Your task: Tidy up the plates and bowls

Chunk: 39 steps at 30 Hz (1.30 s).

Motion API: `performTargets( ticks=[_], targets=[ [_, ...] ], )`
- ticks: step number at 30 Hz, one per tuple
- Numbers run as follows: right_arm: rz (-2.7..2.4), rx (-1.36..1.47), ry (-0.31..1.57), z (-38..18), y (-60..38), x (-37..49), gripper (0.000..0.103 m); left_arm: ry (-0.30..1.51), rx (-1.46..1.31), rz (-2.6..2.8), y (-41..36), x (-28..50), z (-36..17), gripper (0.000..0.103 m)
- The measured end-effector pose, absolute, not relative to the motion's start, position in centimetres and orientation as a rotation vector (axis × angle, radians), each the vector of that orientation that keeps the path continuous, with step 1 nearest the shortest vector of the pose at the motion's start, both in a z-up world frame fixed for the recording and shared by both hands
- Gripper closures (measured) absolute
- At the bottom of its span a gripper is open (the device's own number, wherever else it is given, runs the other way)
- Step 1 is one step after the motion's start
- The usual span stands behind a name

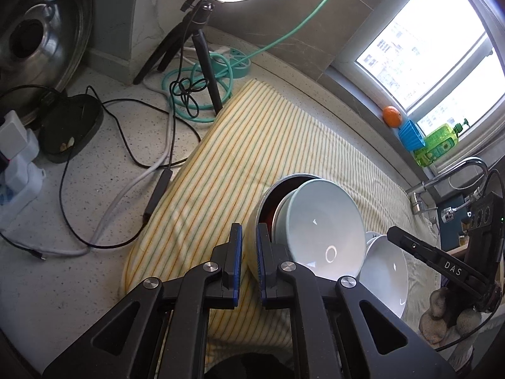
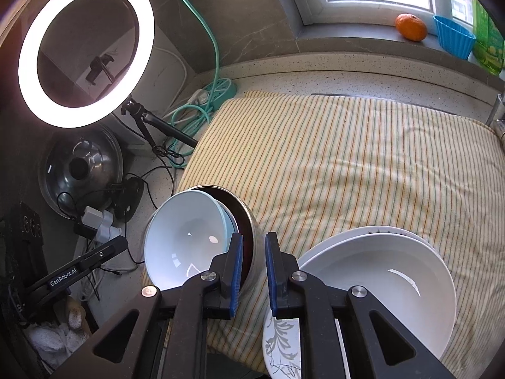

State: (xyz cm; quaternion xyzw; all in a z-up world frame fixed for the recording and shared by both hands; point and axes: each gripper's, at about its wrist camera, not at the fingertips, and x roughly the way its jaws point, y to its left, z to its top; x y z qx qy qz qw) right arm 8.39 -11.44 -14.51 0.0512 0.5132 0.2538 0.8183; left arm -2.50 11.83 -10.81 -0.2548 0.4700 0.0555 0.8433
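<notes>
A: Where are the dishes?

B: On the striped yellow cloth point(image 2: 347, 164) covering the worktop. A pale blue ceramic bowl point(image 2: 184, 237) sits tilted inside a round metal tin point(image 2: 254, 252). Just to its right, a deep white bowl point(image 2: 388, 287) is nested on a leaf-patterned plate point(image 2: 281, 338).

A: And the claws?

B: The left claw point(image 1: 249, 252) is nearly closed on the tin's wall. The right claw point(image 2: 254, 259) also straddles the tin wall, narrow; its hold is unclear.

A: How will they handle?

B: Probably glazed, slippery, breakable. Pinch at the rim.
</notes>
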Motion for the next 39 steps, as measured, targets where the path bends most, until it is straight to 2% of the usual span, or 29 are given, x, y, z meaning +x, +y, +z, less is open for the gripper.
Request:
performTargets(
  ticks=[3,39],
  targets=[
    [0.531,0.126,1.104,-15.0,-12.0,8.4,0.086,1.005,-0.558,0.110,12.1,-2.5,-11.4,0.095],
    [0.520,0.136,1.202,-19.1,-9.4,9.4,0.086,1.069,-0.500,0.024,11.1,0.5,-13.5,0.093]
  ],
)
